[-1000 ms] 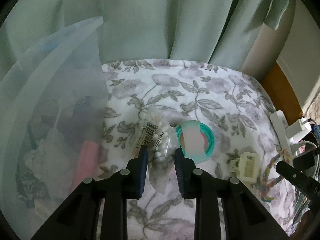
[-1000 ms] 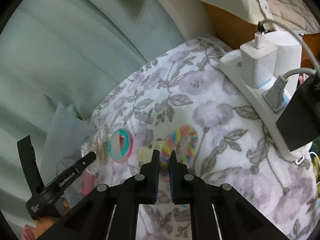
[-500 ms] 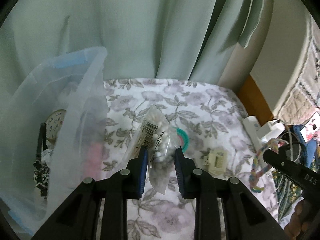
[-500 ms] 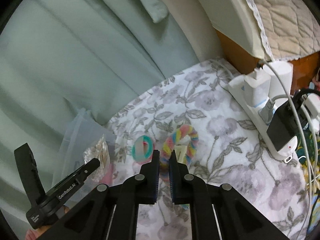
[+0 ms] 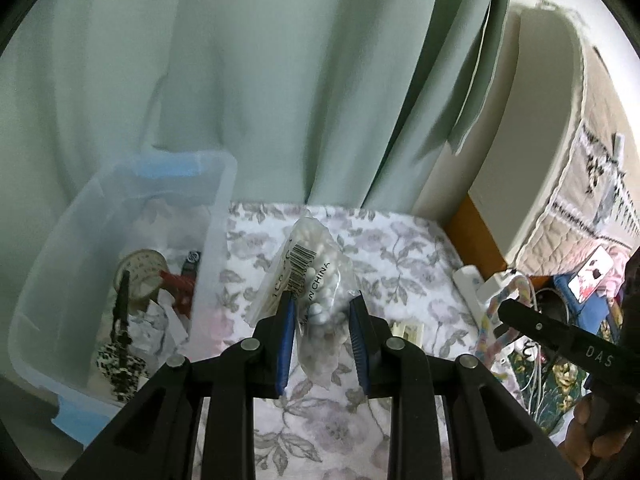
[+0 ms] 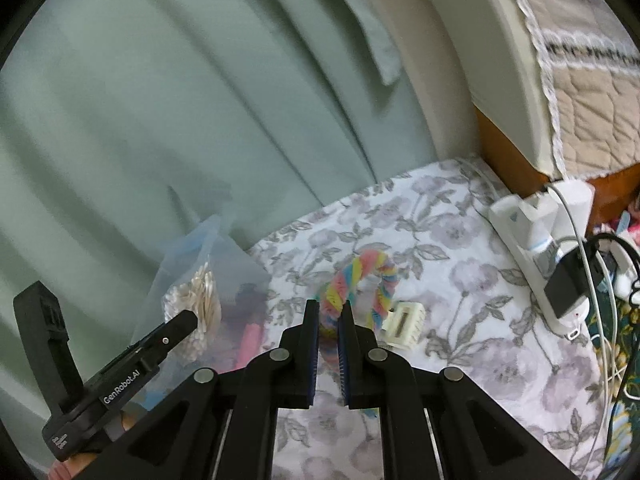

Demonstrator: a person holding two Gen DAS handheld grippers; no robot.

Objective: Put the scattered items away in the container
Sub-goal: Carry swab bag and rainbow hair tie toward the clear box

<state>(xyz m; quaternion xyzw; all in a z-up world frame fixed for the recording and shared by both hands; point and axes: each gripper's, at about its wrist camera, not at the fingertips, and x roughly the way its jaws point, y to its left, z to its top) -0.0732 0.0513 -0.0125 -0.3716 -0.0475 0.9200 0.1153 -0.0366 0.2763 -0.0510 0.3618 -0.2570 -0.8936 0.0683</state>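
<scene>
The left gripper has its fingers clamped on a clear plastic bag of cotton swabs. The bag stands up between the two blue pads, its barcoded top sticking out past the fingertips and its lower end hanging beneath them, clear of the floral cloth below. Just to the left of that bag sits the translucent container, open at the top, with a roll of tape, a red item and a spotted black-and-white piece already lying inside.

The right gripper has its fingers clenched tight on a pastel rainbow twisted ring. The near part of the ring is pinched between the pads, and the rest arches up and forward past the fingertips, lifted off the cloth. On the cloth just right of those fingers lies a cream hair claw clip, untouched. In the left view the same clip peeks out just beside the right finger.

Further right, along the cloth's edge, a white power strip carries plugs and cables. A pale green curtain hangs behind everything.
</scene>
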